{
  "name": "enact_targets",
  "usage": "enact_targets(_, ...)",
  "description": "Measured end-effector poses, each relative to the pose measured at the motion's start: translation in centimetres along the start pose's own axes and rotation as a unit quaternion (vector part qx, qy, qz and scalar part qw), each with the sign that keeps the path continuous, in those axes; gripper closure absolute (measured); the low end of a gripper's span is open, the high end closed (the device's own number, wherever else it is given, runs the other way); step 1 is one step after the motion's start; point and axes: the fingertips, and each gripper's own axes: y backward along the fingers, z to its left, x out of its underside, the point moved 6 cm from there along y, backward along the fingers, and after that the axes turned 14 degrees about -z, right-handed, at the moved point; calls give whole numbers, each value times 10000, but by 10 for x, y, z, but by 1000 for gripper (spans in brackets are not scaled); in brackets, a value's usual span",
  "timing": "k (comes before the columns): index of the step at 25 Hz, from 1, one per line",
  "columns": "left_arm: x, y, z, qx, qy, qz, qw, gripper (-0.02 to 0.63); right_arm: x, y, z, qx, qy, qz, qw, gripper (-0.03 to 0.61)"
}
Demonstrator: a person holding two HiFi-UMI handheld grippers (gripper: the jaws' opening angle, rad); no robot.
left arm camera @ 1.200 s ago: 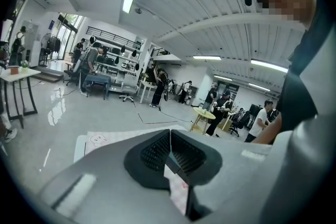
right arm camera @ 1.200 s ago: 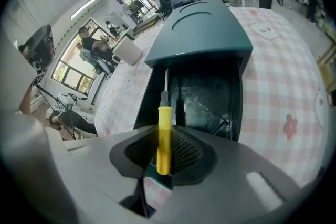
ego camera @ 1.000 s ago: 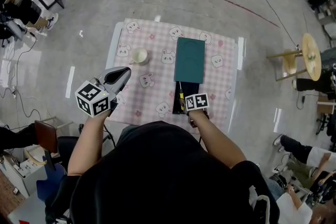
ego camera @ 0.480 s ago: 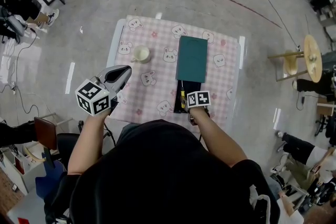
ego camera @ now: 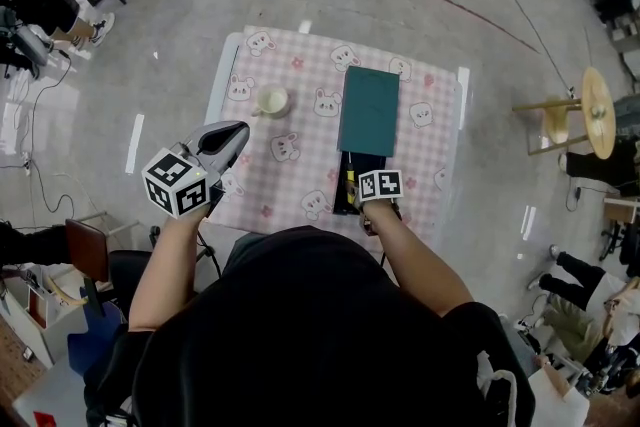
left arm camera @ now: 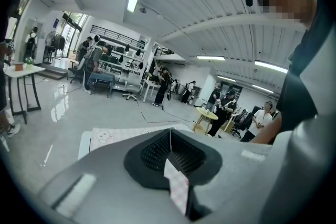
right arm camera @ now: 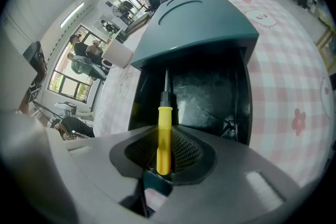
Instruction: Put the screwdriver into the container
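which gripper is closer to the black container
Right. The right gripper holds the screwdriver at the container's open end; the left gripper is well left, by the table's corner.

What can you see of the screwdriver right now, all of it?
The slim yellow-handled screwdriver has a glossy plastic-looking grip, a short black collar and a thin grey metal shaft. The right tongs are shut on the grip's rear half, holding it lengthwise along the jaws. Its shaft points forward into the black interior of the open teal container, under its lid. The tip is lost in that shadow, so I cannot tell whether it touches anything inside.
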Motion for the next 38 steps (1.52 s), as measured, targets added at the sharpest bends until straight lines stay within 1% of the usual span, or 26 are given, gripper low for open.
enact_targets(24,0,0,1,-27,7,-20,10000,614,-2,-3,-1,-73,-130,53,9999,468)
enact_targets(38,-3,2,-8,-29,-33,-47,10000,614,-1,1,1,-149,-115,61,9998,460)
